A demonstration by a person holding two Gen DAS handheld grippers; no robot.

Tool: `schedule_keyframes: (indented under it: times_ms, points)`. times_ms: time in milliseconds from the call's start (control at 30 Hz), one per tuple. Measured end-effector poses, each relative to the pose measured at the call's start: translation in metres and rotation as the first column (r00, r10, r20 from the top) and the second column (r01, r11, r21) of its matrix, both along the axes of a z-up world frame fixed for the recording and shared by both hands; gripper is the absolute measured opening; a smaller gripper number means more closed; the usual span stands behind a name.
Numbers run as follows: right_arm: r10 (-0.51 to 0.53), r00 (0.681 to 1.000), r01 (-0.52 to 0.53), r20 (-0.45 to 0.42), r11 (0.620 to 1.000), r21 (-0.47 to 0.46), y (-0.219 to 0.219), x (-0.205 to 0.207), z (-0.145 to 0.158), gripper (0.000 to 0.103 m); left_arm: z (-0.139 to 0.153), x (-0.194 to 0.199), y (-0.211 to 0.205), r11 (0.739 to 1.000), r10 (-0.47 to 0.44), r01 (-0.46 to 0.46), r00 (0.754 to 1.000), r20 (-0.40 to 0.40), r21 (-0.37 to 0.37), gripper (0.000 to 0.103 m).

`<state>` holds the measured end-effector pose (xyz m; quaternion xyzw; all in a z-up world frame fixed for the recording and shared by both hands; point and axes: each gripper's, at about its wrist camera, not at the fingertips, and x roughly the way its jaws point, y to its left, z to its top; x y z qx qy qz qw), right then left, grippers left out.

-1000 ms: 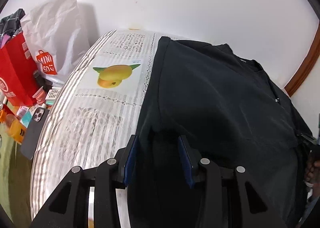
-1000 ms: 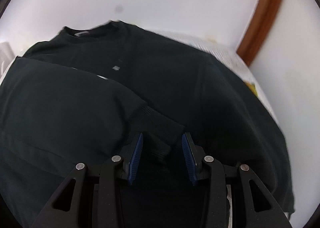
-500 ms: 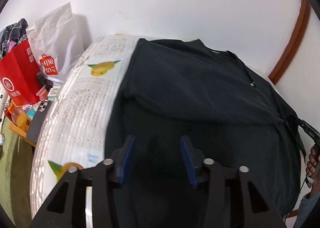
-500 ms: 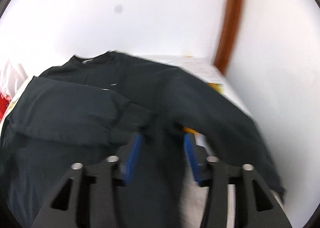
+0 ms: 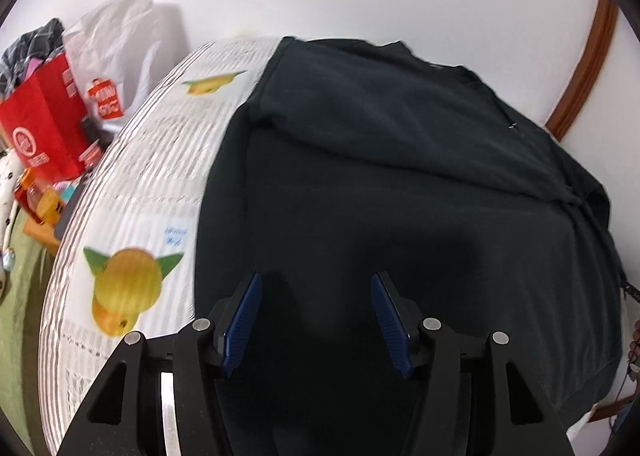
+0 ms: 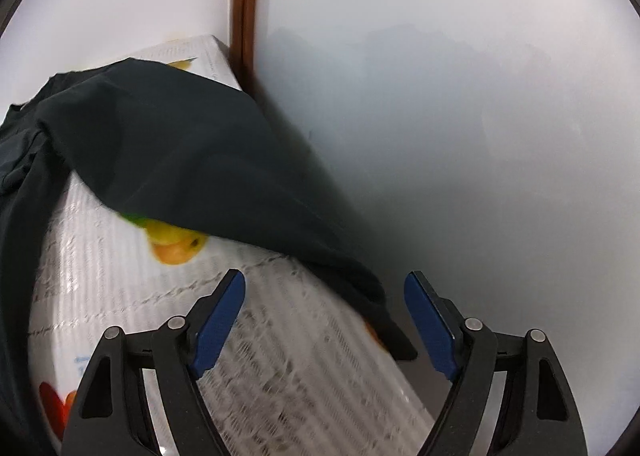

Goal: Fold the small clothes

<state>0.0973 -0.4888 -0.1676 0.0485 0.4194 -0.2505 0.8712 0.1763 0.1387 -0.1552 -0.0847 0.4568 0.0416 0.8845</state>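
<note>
- Left gripper (image 5: 316, 320), at the bottom centre of the left wrist view, has its two blue-padded fingers (image 5: 242, 318) spread wide apart with nothing between them; it hangs above the dark fabric.
- Filling the centre and right of that view is a black long-sleeved top (image 5: 400, 195), laid out on a white cover printed with grey text and yellow fruit pictures (image 5: 132, 215).
- One sleeve (image 5: 400, 123) lies folded across the top's upper part, running from upper centre down to the right edge of the garment.
- At the left edge of the frame, beside the cover, stand a red paper bag (image 5: 44, 127) and a white plastic bag (image 5: 120, 55) with a red logo; small blurred items sit below them.
- Right gripper (image 6: 324, 320), at the bottom centre of the right wrist view, is also spread wide and holds nothing.
- In that view the other sleeve (image 6: 192, 167) stretches from the upper left diagonally down toward the lower centre, its cuff (image 6: 380, 312) ending near the right-hand finger, at the edge of the cover beside a white wall (image 6: 460, 135).
- Whether the cuff touches the gripper cannot be told.
- A brown wooden strip (image 6: 244, 3) runs vertically up the wall at the upper centre.
</note>
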Motion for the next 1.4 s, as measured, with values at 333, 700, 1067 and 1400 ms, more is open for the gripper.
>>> schedule_keyframes:
  times_ms: [333,700,1067,1400]
  points:
    - [-0.036,0.998,0.036,0.044,0.999,0.013,-0.013,0.008,0.005,0.012,-0.003,-0.009,0.012,0.998,0.055,-0.055,0.998,0.013,0.020,0.054]
    - [0.134,0.947,-0.095,0.290,0.985,-0.147,0.098,-0.001,0.143,0.010,-0.011,-0.012,0.030,0.991,0.064,-0.065,0.998,0.009,0.117,0.055]
    - [0.518,0.755,-0.510,0.403,0.849,-0.135,0.315,0.060,0.206,0.010,-0.017,-0.016,0.043,0.995,0.040,-0.044,0.998,0.048,0.087,0.069]
    - [0.646,0.744,-0.659,0.172,0.752,0.024,0.423,0.135,0.084,0.019,-0.018,-0.017,0.040,0.994,0.043,-0.048,0.998,0.056,0.094,0.073]
